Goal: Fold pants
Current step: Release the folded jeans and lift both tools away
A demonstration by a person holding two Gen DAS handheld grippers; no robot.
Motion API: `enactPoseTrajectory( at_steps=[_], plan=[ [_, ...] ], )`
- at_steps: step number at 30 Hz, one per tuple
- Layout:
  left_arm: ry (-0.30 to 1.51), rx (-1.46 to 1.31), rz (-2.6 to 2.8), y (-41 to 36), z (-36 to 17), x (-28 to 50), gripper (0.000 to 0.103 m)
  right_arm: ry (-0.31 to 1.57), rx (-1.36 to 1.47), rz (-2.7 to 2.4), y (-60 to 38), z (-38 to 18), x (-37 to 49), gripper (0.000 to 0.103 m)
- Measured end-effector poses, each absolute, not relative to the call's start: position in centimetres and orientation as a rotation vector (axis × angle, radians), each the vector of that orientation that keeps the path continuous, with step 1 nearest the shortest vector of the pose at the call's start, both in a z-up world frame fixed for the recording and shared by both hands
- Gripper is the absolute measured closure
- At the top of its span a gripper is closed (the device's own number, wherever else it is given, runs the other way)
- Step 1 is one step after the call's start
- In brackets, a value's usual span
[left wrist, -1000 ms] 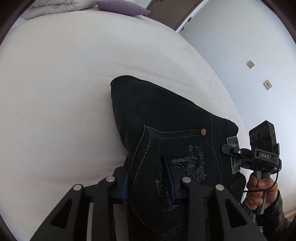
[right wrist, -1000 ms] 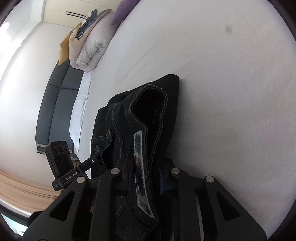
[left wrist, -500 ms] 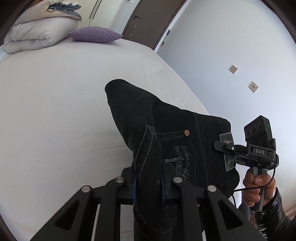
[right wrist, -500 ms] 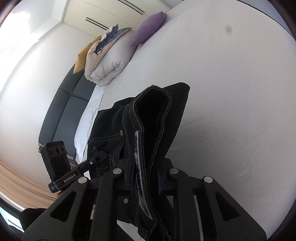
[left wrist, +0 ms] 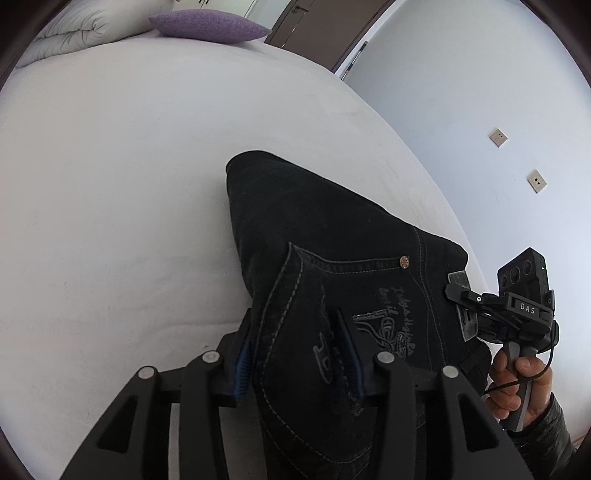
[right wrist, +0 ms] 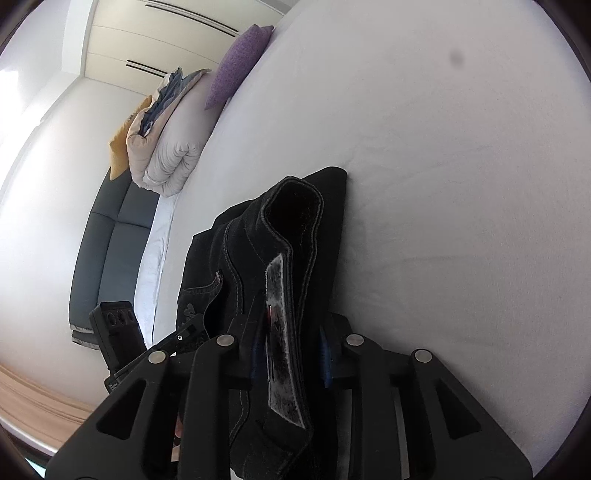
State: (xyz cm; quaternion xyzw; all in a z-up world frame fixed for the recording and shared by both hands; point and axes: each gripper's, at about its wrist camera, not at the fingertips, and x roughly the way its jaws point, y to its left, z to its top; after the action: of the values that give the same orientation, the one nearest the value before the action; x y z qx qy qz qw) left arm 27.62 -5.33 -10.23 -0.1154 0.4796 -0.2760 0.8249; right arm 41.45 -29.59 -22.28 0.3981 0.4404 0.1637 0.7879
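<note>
The black pants (left wrist: pixel 332 236) are seen lying folded on the white bed (left wrist: pixel 110 184), near its edge by the wall; the pocket side with grey stitching and a rivet is turned up, and the far folded corner rests on the sheet. The left gripper (left wrist: pixel 299 354) is set over the pocket area; its jaws have just been opening, and a fold of denim is still seen between the blue pads (left wrist: pixel 242 365); whether the pads press on it cannot be told. The right gripper (right wrist: pixel 288 350) is placed at the waistband, where the grey leather patch (right wrist: pixel 280 332) is caught between its fingers; its jaws have also just been opening, with the band standing upright between them; a firm grip cannot be confirmed. The right gripper is also seen in the left view, held by a hand (left wrist: pixel 517 384) in a dark sleeve. A purple pillow (left wrist: pixel 207 26) and a rolled duvet (right wrist: pixel 173 158) are seen at the head of the bed; a dark sofa (right wrist: pixel 107 240) stands beside it.
</note>
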Motion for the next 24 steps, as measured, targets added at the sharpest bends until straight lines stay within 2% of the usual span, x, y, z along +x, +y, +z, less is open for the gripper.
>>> enactPoseTrajectory(
  at_steps=[1, 4, 6, 8, 10, 12, 13, 14, 15, 16, 20, 21, 24],
  plan=[
    [1.011, -0.24, -0.585, -5.2, -10.2, 27.2, 0.057, 0.939, 0.854, 0.348, -29.3, -22.5, 41.2, 0.077],
    [0.957, -0.194, -0.561, -5.3, -8.9, 26.0, 0.056, 0.883, 0.839, 0.275, -30.4, -21.3, 39.1, 0.06],
    [0.885, -0.154, -0.541, -5.2, -7.2, 24.4, 0.054, 0.833, 0.819, 0.22, -31.2, -20.0, 37.0, 0.056],
    [0.777, -0.094, -0.517, -5.2, -4.8, 21.6, 0.043, 0.778, 0.765, 0.174, -31.1, -18.0, 34.6, 0.056],
    [0.638, -0.018, -0.471, -5.7, -2.1, 18.6, 0.015, 0.698, 0.692, 0.126, -30.5, -15.3, 31.7, 0.056],
    [0.473, 0.043, -0.409, -6.0, 0.6, 14.9, 0.0, 0.608, 0.601, 0.082, -29.3, -12.4, 28.5, 0.056],
    [0.402, 0.068, -0.396, -6.1, 1.9, 13.6, 0.0, 0.56, 0.552, 0.059, -28.6, -10.8, 26.9, 0.055],
    [0.335, 0.096, -0.381, -6.3, 3.2, 12.0, 0.0, 0.503, 0.498, 0.036, -27.7, -9.1, 25.2, 0.049],
    [0.278, 0.121, -0.357, -6.5, 4.3, 10.4, 0.0, 0.463, 0.462, 0.018, -27.0, -7.9, 23.7, 0.04],
    [0.231, 0.14, -0.323, -6.4, 5.4, 9.0, 0.0, 0.413, 0.419, -0.005, -25.6, -6.2, 22.7, 0.036],
    [0.138, 0.121, -0.227, -4.2, 8.9, 4.3, 0.0, 0.167, 0.281, -0.105, -22.8, -1.0, 16.3, 0.004],
    [0.124, 0.109, -0.209, -3.7, 9.4, 3.2, 0.0, 0.11, 0.26, -0.129, -22.3, 0.1, 14.9, 0.0],
    [0.131, 0.075, -0.182, -2.1, 10.6, 1.0, 0.0, -0.038, 0.181, -0.192, -20.2, 3.2, 11.3, 0.0]
  ],
)
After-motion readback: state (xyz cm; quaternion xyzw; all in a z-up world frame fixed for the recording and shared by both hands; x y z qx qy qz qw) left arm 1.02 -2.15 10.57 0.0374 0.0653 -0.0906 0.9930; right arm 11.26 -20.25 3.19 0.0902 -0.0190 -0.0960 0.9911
